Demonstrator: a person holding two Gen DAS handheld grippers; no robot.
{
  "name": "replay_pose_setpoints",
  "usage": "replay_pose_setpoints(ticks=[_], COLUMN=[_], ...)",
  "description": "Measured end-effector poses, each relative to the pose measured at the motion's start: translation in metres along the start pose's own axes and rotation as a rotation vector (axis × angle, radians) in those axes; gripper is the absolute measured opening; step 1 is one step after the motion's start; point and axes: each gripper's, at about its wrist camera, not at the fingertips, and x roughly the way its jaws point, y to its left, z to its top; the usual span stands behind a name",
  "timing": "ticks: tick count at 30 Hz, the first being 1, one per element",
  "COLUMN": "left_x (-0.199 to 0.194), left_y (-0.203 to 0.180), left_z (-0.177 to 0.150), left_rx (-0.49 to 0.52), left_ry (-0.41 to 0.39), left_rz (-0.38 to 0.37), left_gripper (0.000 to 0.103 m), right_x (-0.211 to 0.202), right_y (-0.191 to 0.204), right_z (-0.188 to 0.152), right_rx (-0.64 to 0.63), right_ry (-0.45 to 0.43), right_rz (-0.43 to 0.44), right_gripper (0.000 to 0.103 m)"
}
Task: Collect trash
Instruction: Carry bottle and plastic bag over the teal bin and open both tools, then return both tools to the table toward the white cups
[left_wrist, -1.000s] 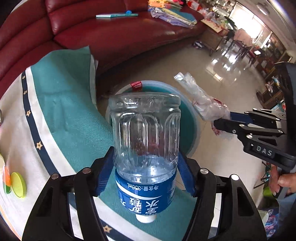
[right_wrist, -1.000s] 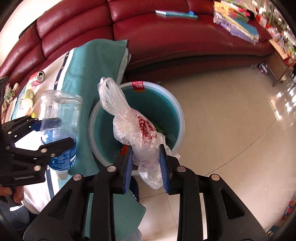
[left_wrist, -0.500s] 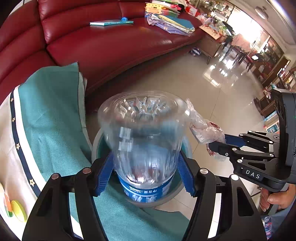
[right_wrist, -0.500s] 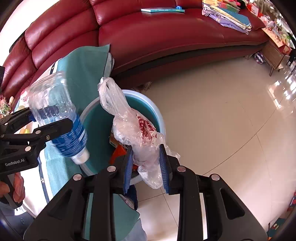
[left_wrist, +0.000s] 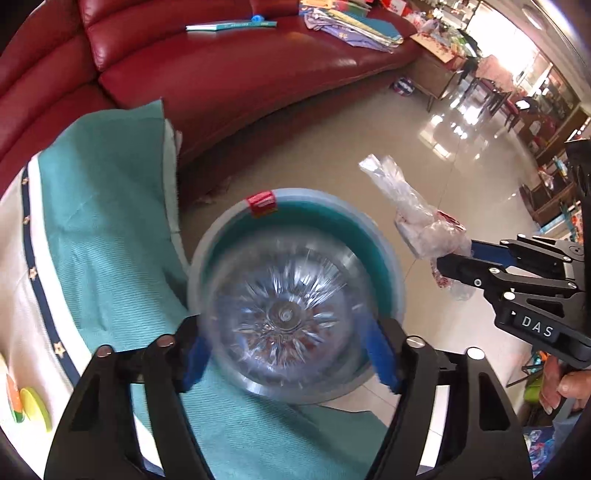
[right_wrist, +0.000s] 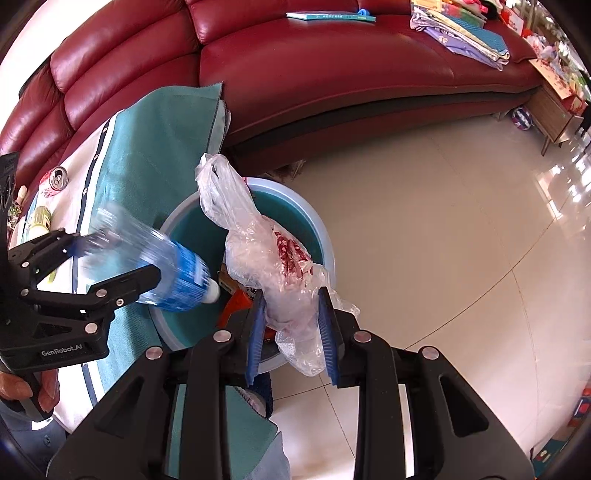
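Your left gripper has just been opening, bottle slipping cap-down between its jaws toward the bin beneath; your right gripper grips the plastic bag, waiting alongside.

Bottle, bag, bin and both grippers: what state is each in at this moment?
water bottle: capped, cap-down, blurred, slipping out over the bin
left gripper: jaws have just been opening, pads clear of the bottle
plastic bag: crumpled, pinched near its lower end
right gripper: shut on the bag
trash bin: open, some trash already inside
soda can: upright on the table
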Motion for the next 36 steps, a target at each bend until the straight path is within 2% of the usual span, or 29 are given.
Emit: replay_pose_setpoints(ticks=[2,12,15,16,17,19,23,26,31,36], left_x=[-0.006,-0.012,-0.016,-0.016,-0.016,-0.017,-0.018,-0.022,-0.035,-0.053], left_y=[0.005,0.03,0.03,0.031,0.032,0.036,0.044,0.048,0.056,0.073], left_z=[-0.003,-0.021,-0.026,-0.028,-0.029,-0.031,-0.036,-0.041,-0.053,-0.071], left_rx=[-0.009,-0.054,-0.038,-0.035,-0.033,-0.034,-0.049,-0.059,-0.082,-0.111], left_ry=[-0.016,-0.022,-0.027,-0.029,-0.029,-0.028,-0.023,-0.025,-0.036,-0.054], left_rz=[0.028,0.033,0.049,0.055,0.058,0.057,0.044,0.034,0.019,0.028], left_gripper=[0.096,0.098,0.098,0.098,0.098,0.098,0.099,0.099,0.099,0.099], right_x=[0.002,0.012,0.018,0.019,0.019,0.019,0.016,0.015,0.01,0.001], right_y=[0.003,0.022,0.03,0.033,0.036,0.039,0.041,0.04,0.046,0.071], right_z=[0.0,0.002,0.005,0.006,0.007,0.008,0.008,0.006,-0.002,-0.005], right_rx=[-0.006,-0.034,-0.043,-0.045,-0.052,-0.054,-0.042,-0.025,-0.026,-0.06], right_ry=[0.005,0.03,0.043,0.046,0.041,0.042,0.049,0.078,0.099,0.087], right_rz=[0.003,0.015,0.035,0.036,0.026,0.019,-0.015,-0.036,-0.067,-0.072], right_gripper=[0.026,0.028,0.043,0.058,0.063,0.065,0.08,0.085,0.087,0.087])
